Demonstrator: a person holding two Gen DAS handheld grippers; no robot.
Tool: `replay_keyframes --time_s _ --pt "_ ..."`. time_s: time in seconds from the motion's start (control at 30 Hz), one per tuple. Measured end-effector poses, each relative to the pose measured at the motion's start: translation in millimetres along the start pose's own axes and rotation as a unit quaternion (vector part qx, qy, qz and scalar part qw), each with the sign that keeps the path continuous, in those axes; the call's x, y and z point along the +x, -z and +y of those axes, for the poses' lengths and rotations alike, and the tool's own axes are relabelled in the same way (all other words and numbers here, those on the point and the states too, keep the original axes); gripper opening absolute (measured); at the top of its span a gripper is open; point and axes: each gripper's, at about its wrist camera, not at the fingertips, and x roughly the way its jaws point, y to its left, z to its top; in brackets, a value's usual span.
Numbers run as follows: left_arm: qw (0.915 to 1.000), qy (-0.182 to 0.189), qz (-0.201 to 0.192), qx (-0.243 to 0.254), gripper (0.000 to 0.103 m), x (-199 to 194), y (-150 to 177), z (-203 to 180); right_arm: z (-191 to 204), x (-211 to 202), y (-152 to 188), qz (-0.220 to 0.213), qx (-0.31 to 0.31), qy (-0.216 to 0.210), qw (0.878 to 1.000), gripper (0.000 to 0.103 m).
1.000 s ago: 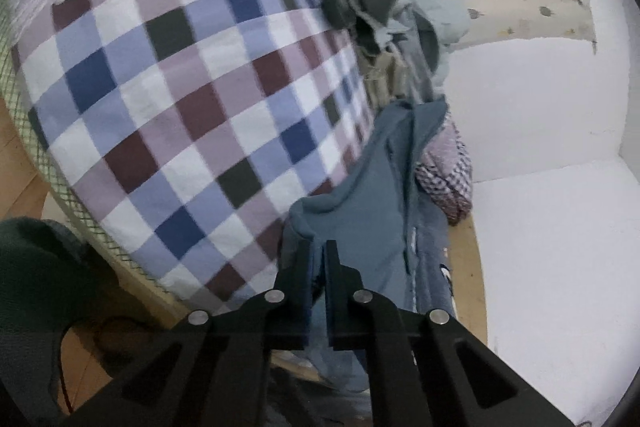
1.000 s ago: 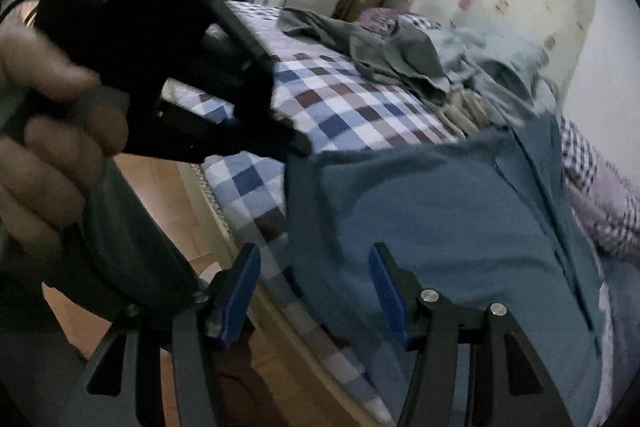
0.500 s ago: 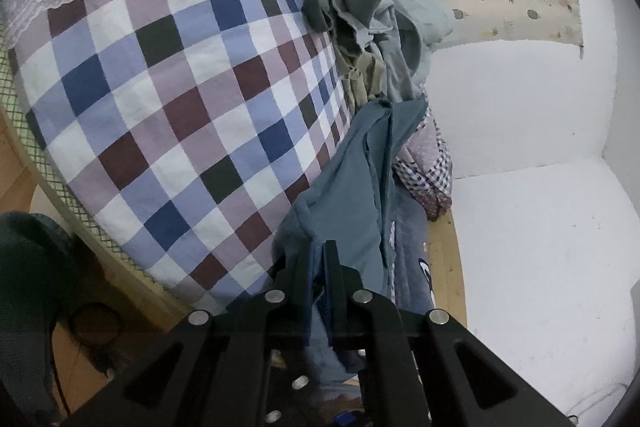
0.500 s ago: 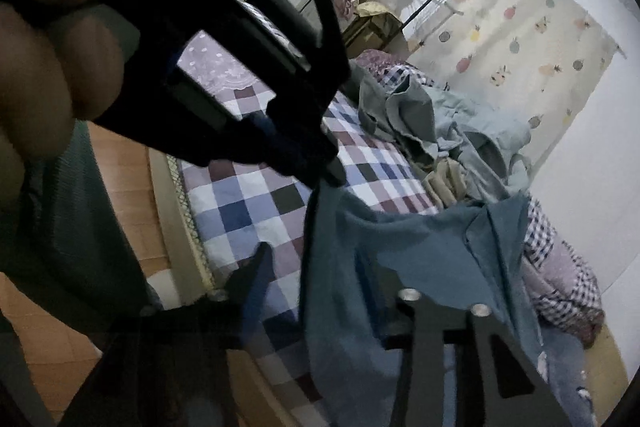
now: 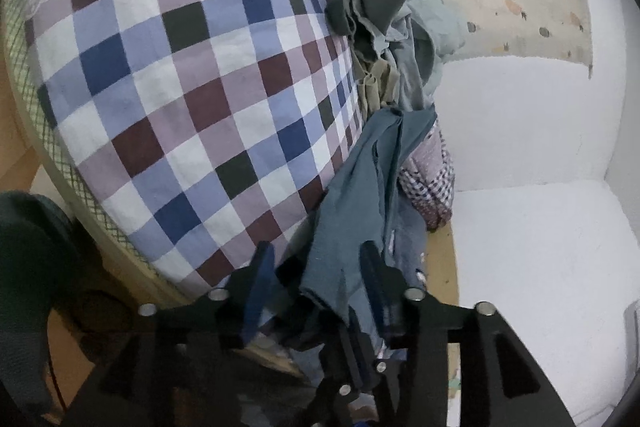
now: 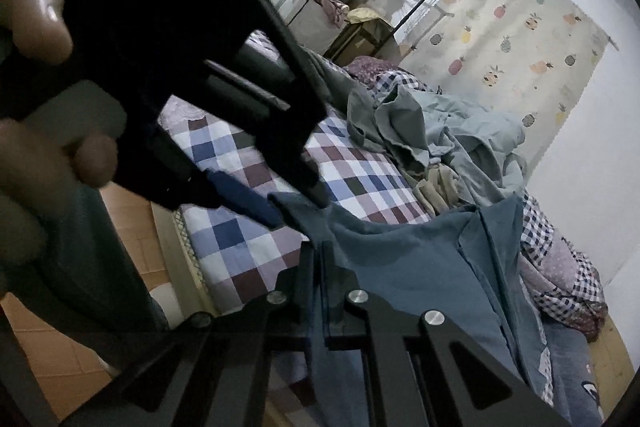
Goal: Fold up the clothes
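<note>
A handover is under way. The right gripper (image 6: 322,267) has its jaws clamped on the near edge of the blue garment (image 6: 408,259), which hangs off the bed (image 5: 192,99). The left gripper (image 5: 316,283) jaws are opening around that edge, not pressing. Next, it likely needs a fresh corner.

Right tongs (image 6: 320,255) clamped on blue garment (image 6: 400,247); left tongs (image 6: 296,203) opening at its edge, above checked bed (image 6: 360,171).

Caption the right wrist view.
Right hand-held gripper shut on blue garment; left hand-held gripper opening.
</note>
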Motion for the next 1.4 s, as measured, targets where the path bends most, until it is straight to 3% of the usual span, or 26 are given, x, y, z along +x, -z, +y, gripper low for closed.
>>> replay_keyframes --time_s 0.13,0.43,0.57,0.67,0.8,0.87,1.03,1.23,1.4 --pt "0.9999 0.01 -0.002 -0.01 0.06 0 2 1 1 -2 -1 -0.001 0.001 -0.002 1.0 0.0" --pt "0.9998 -0.006 0.016 0.006 0.058 21 3 -4 1 -4 -2 -0.004 0.004 -0.005 1.0 0.0" --pt "0.9998 -0.01 0.015 0.011 0.021 20 2 -5 1 -4 -1 -0.005 0.005 -0.005 1.0 0.0" --pt "0.9998 -0.015 -0.001 0.016 0.004 15 -1 -7 0 -4 0 -0.005 0.007 -0.004 1.0 0.0" --pt "0.9994 -0.012 -0.016 0.029 0.003 9 -4 -17 2 -5 4 -0.003 -0.001 0.002 1.0 0.001" --pt "0.9989 -0.01 -0.016 0.043 0.003 9 -4 -25 5 -7 8 -0.003 -0.013 0.017 1.0 0.007" --pt "0.997 0.0 -0.004 0.077 0.002 8 1 -50 2 -12 14 -0.007 -0.018 0.049 0.999 0.041" --pt "0.9928 0.003 0.005 0.12 0.002 3 2 -80 -9 -19 15 -0.015 -0.001 0.088 0.996 0.061" --pt "0.9896 0.004 0.004 0.144 0.002 -3 -2 -103 -12 -24 17 -0.017 -0.001 0.102 0.995 0.064"
